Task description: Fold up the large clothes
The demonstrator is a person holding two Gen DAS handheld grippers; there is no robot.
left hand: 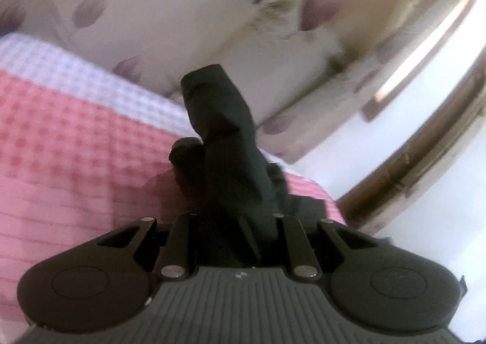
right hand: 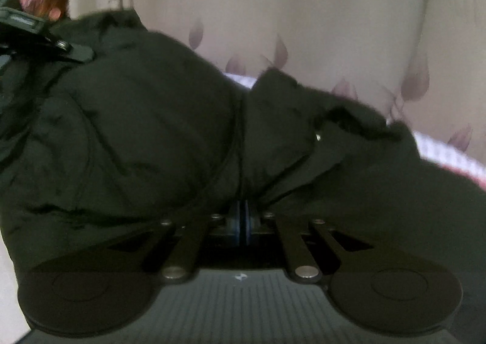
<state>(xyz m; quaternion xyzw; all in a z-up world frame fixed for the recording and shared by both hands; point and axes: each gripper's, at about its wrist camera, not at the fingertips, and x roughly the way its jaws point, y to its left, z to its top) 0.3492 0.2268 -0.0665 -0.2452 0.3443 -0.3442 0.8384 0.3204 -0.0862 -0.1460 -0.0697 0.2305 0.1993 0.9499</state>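
Over pink-and-white checked bedding (left hand: 70,143), both claws (left hand: 231,192) (right hand: 243,213) clamp the dark green padded jacket (right hand: 136,131); lift evenly, keeping the fabric taut.

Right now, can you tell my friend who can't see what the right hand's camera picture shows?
A big dark puffy jacket fills most of the picture, and the right gripper has its fingers pinched shut on a fold of it. Behind it hangs a pale curtain with purple leaves, and the other gripper grips the jacket at the far left.
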